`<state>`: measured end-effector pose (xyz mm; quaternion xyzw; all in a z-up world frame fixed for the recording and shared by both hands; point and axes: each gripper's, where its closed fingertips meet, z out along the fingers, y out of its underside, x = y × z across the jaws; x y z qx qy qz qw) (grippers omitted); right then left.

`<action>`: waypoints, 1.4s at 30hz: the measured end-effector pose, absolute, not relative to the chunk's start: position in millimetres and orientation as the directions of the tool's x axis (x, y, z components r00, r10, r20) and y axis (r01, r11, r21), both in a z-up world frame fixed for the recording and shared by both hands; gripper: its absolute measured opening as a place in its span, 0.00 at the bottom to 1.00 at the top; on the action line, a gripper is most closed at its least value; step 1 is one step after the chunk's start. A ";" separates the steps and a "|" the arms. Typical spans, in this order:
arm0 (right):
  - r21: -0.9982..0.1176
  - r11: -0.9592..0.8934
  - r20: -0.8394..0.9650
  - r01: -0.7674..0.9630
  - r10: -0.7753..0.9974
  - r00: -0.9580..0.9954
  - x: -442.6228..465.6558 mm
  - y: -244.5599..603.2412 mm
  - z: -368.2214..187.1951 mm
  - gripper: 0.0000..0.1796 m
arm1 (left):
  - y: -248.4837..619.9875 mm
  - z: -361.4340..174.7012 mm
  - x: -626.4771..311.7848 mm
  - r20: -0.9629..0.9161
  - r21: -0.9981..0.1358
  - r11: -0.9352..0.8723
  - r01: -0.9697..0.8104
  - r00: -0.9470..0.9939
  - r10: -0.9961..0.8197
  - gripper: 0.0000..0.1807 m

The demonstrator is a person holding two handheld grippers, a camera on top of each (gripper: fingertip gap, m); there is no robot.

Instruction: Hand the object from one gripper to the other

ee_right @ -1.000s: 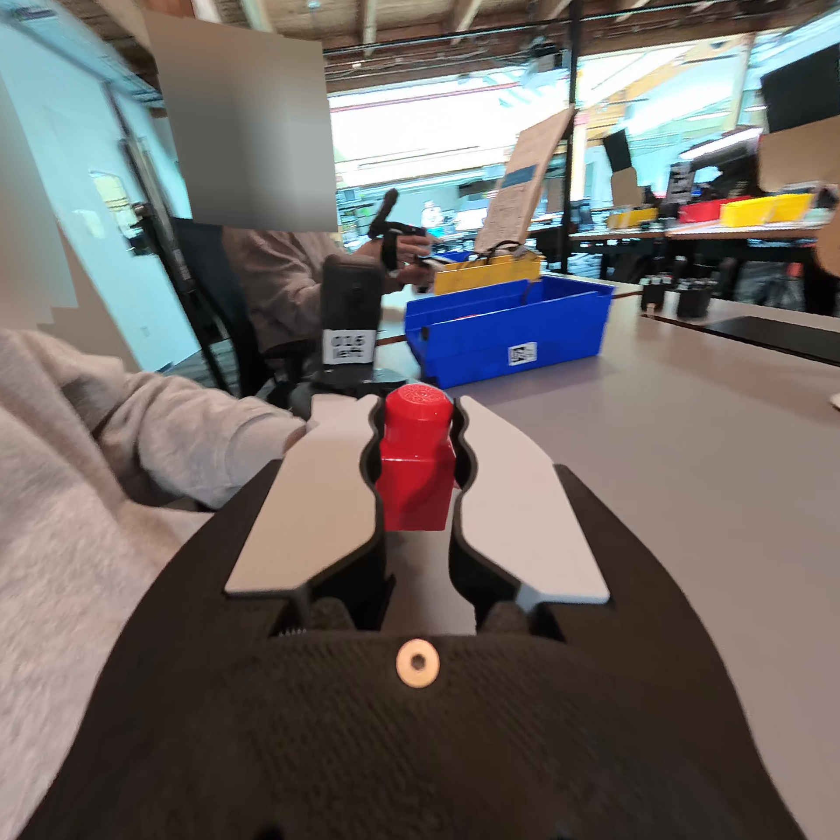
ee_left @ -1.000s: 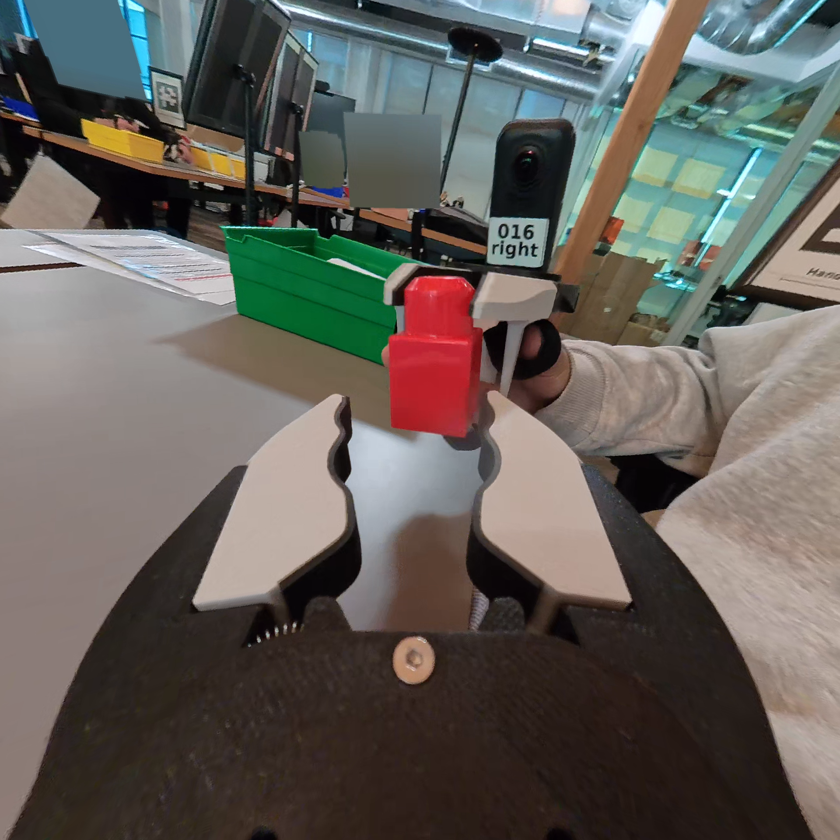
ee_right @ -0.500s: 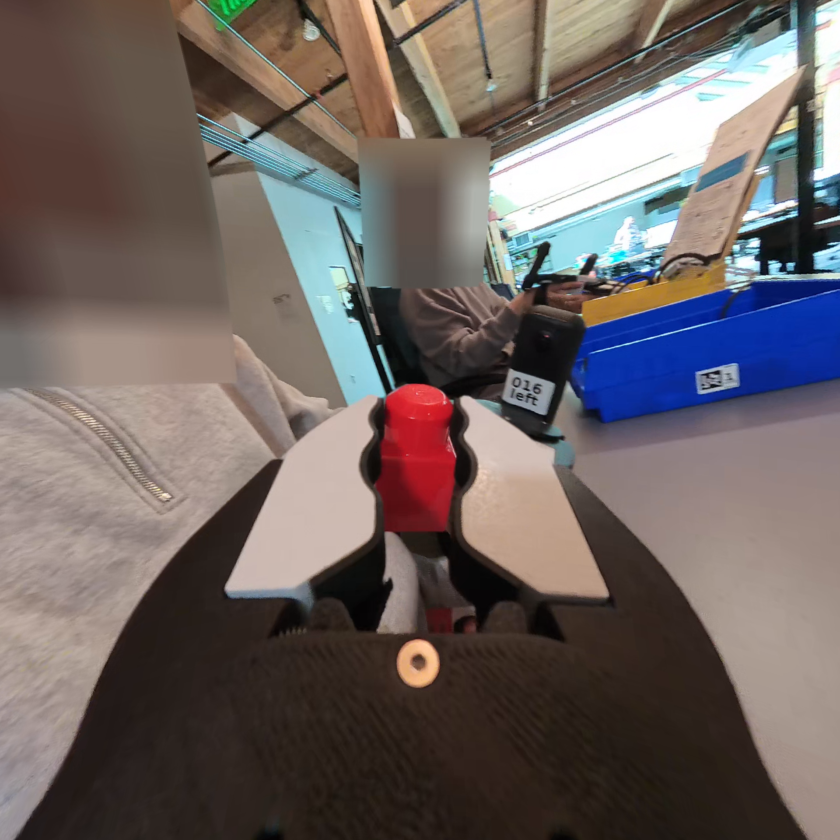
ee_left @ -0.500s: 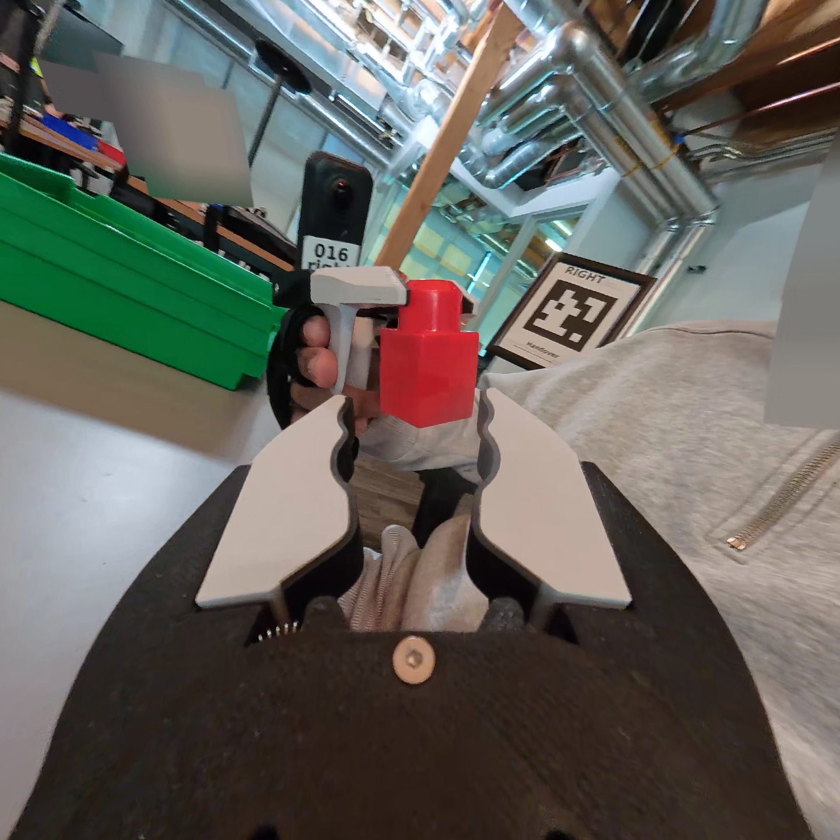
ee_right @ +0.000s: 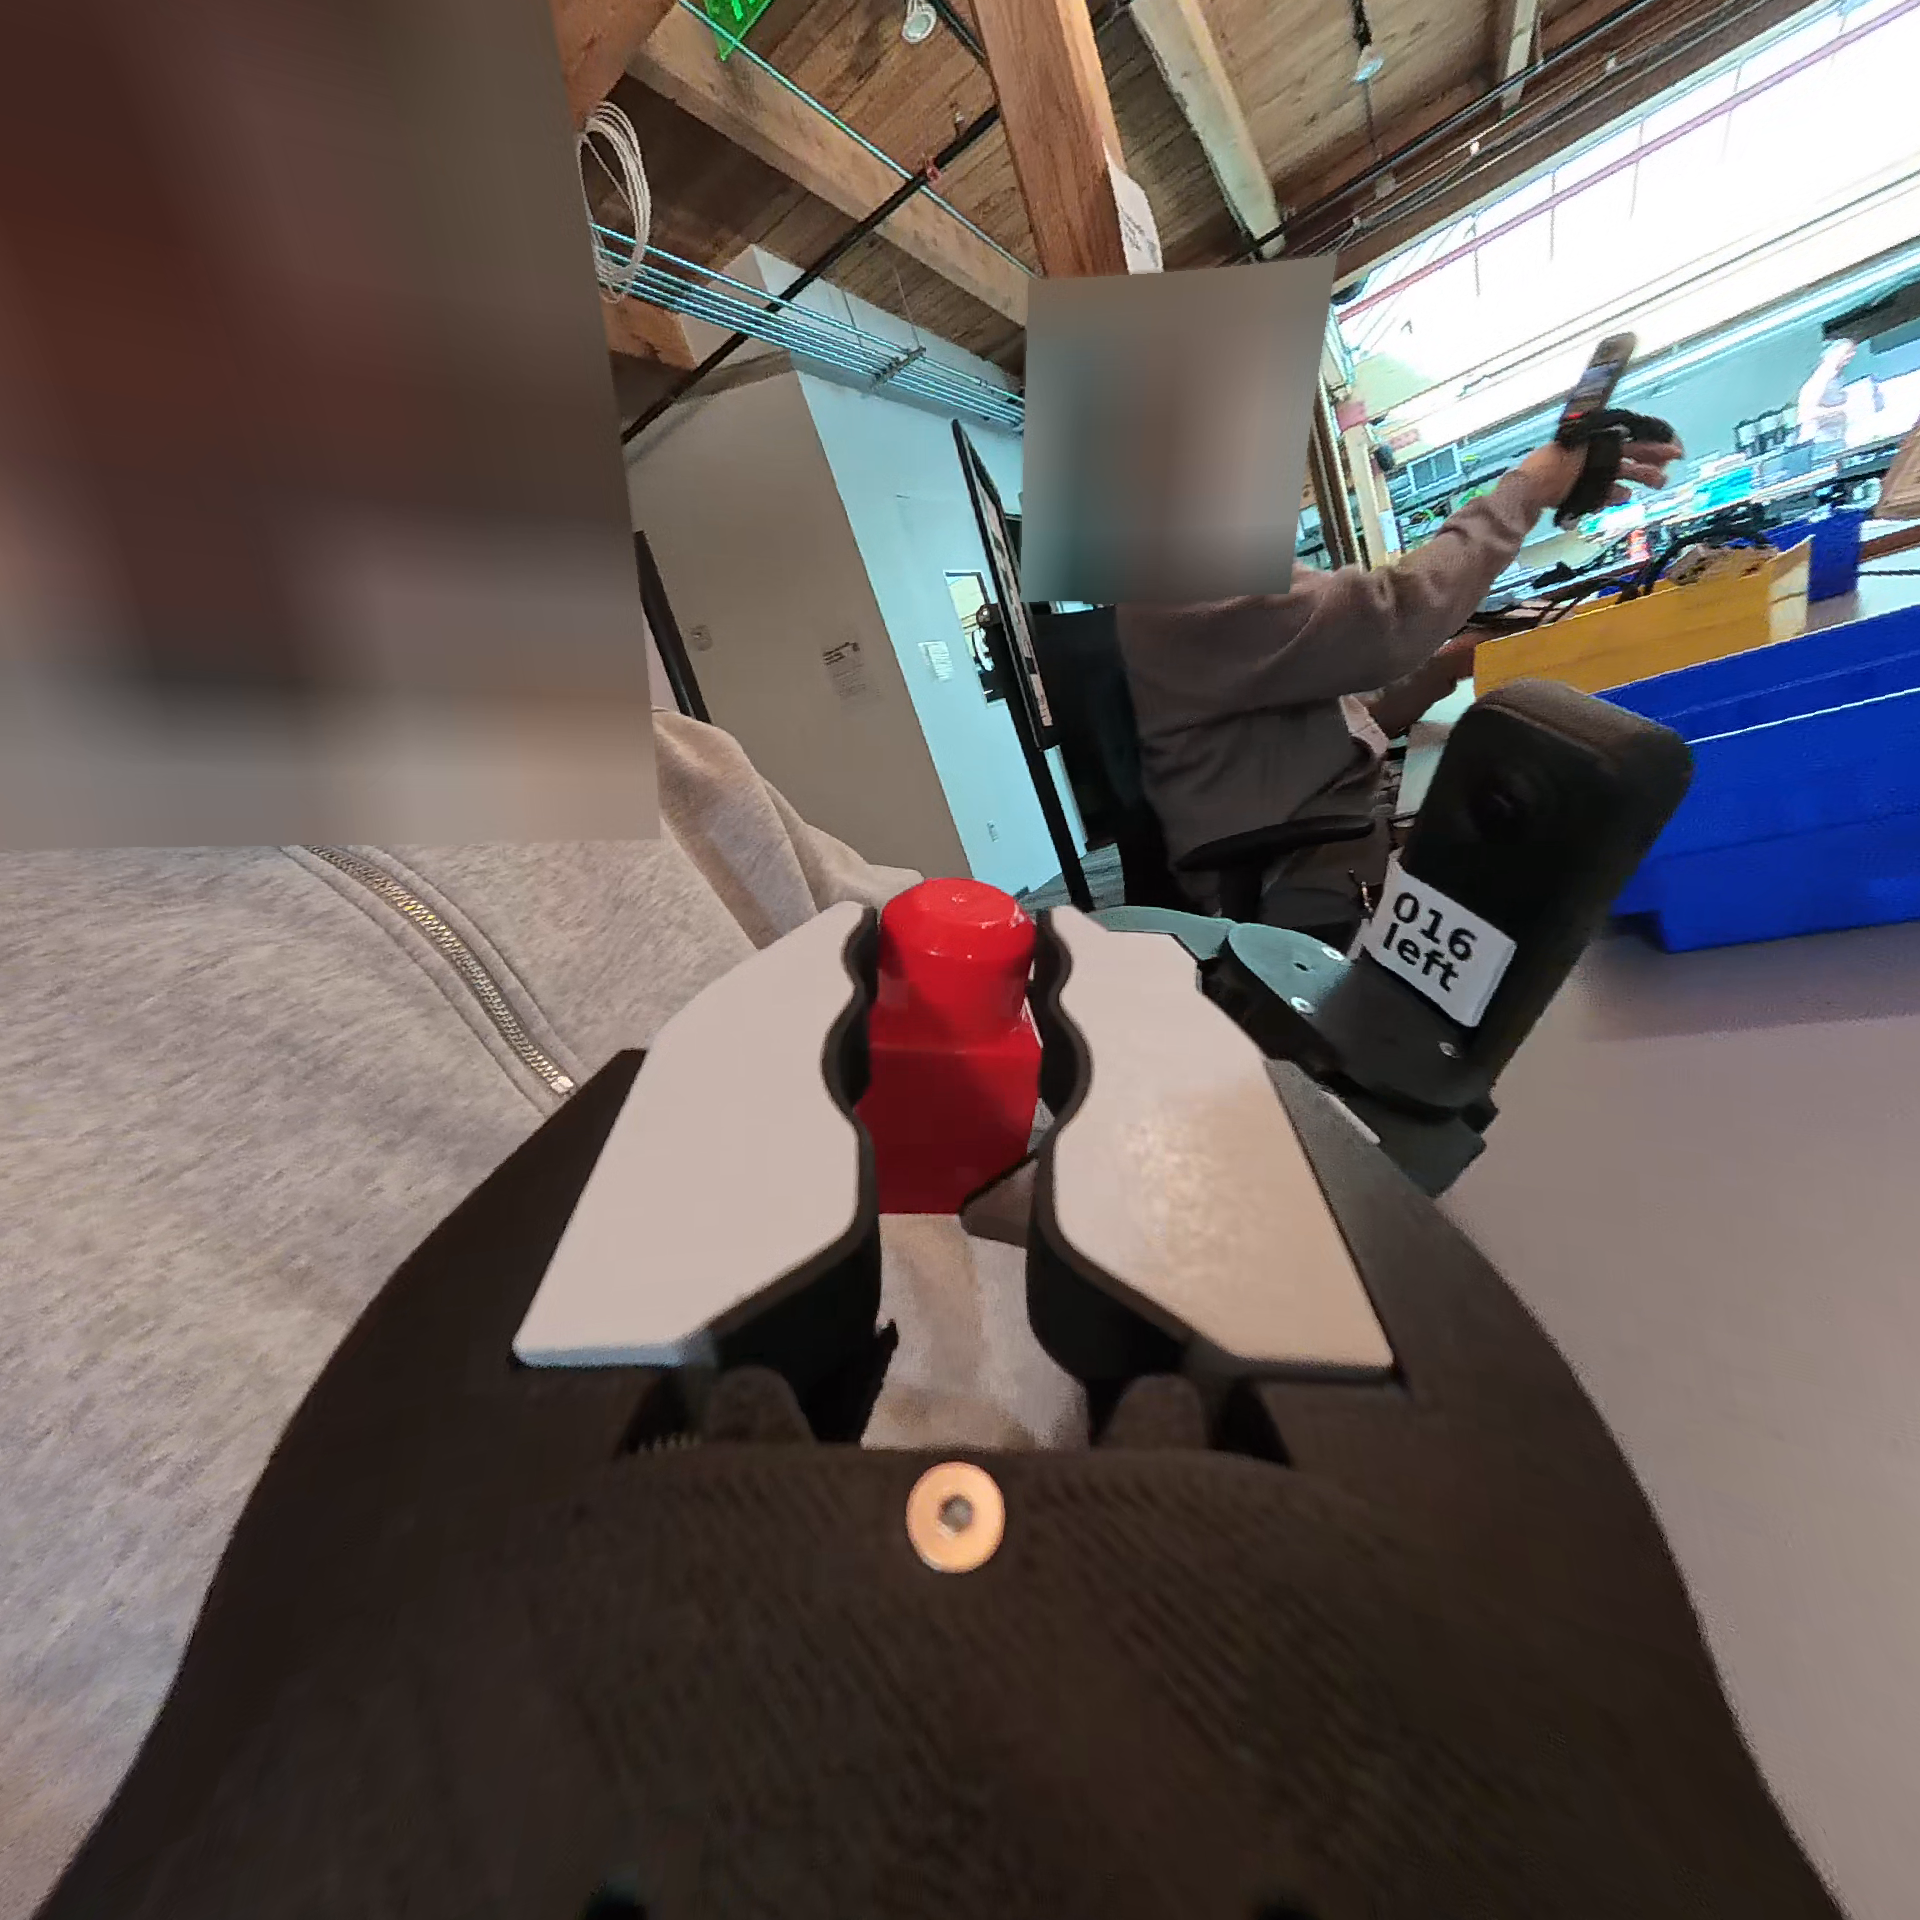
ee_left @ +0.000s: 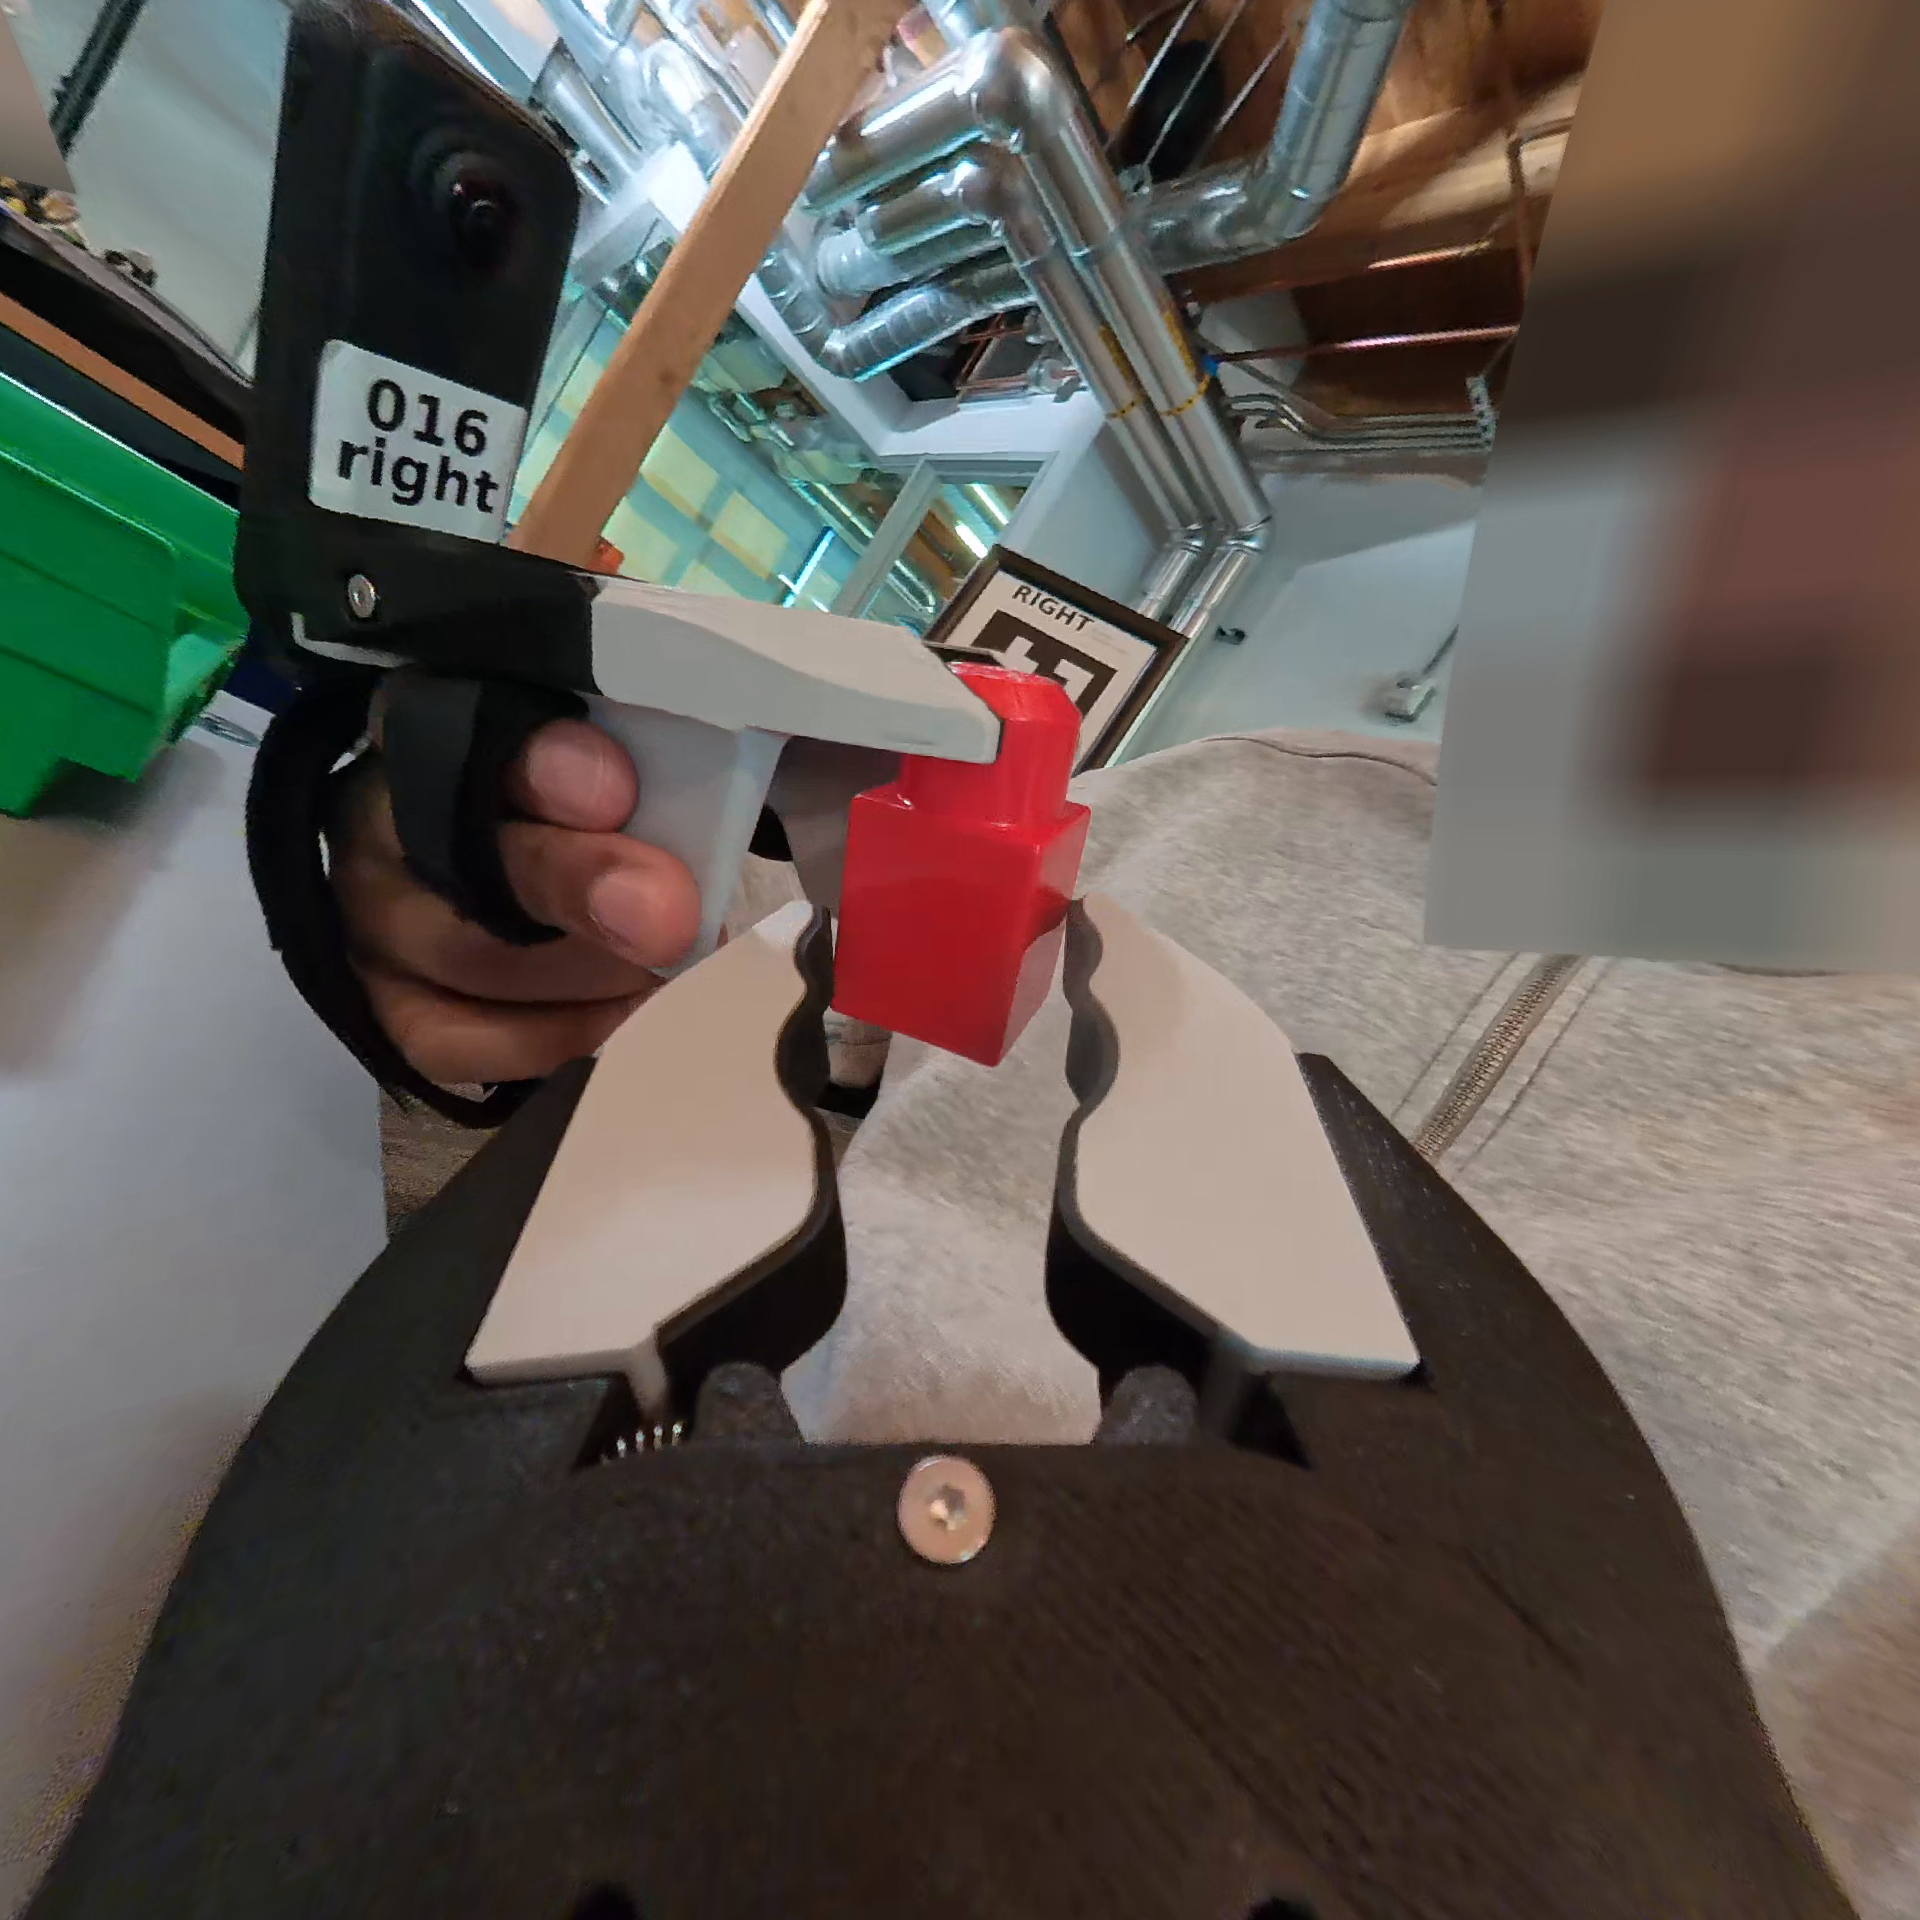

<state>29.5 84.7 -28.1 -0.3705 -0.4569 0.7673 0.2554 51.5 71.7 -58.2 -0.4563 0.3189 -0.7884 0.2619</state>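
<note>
The right hand-held gripper (ee_right: 951, 971) clamps a glossy red plastic block with a round stud (ee_right: 954, 1049) between its grey fingers (ee_right: 727, 1143). The black left hand-held gripper (ee_right: 1455, 997) sits just beside, right of it, above the grey bench (ee_right: 1714, 1195).

2 grippers (ee_left: 940, 914) (ee_right: 951, 940), 1 red block (ee_left: 951, 883), 1 green bin (ee_left: 94, 613), 2 blue bins (ee_right: 1787, 790).

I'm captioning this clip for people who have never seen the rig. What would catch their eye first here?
The bright red block, with a round stud on top, stands out: the right gripper is shut on it, up in the air in front of a grey zip hoodie. The left gripper is open, its fingertips on either side of the block's lower end. A green bin sits at the left edge of the left wrist view.
</note>
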 end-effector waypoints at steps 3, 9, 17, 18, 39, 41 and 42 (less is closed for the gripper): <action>-0.880 -0.472 -0.344 -0.051 0.708 -0.617 30.9 83.2 -25.8 0.16 | 68.0 -56.6 50.4 0.550 -0.736 -0.668 0.111 -0.477 -0.685 0.22; -0.880 -0.464 -0.332 -0.099 0.751 -0.570 26.5 91.0 -24.5 0.26 | 67.1 -55.4 49.3 0.539 -0.746 -0.657 0.109 -0.480 -0.692 0.21; -0.860 -0.450 -0.388 -0.242 0.883 -0.264 27.4 154.7 -30.4 0.33 | 121.4 -81.5 43.4 0.427 -0.895 -0.419 0.156 0.020 -0.904 0.21; -0.868 -0.435 -0.386 -0.239 0.895 -0.224 27.0 160.1 -33.7 0.32 | 131.8 -85.0 39.3 0.392 -0.915 -0.374 0.151 0.114 -0.913 0.21; -0.975 -0.221 -0.220 -0.028 0.975 -0.016 14.7 162.6 -69.3 0.21 | 160.4 -87.6 19.7 0.301 -0.952 -0.256 0.167 0.366 -0.881 0.21; -0.979 -0.202 -0.201 -0.020 0.979 -0.017 15.2 161.2 -69.4 0.19 | 160.5 -87.9 19.9 0.299 -0.953 -0.254 0.167 0.369 -0.880 0.21; -0.982 -0.190 -0.190 -0.016 0.982 -0.016 15.1 160.7 -69.6 0.19 | 160.2 -87.5 20.0 0.299 -0.953 -0.253 0.168 0.367 -0.881 0.21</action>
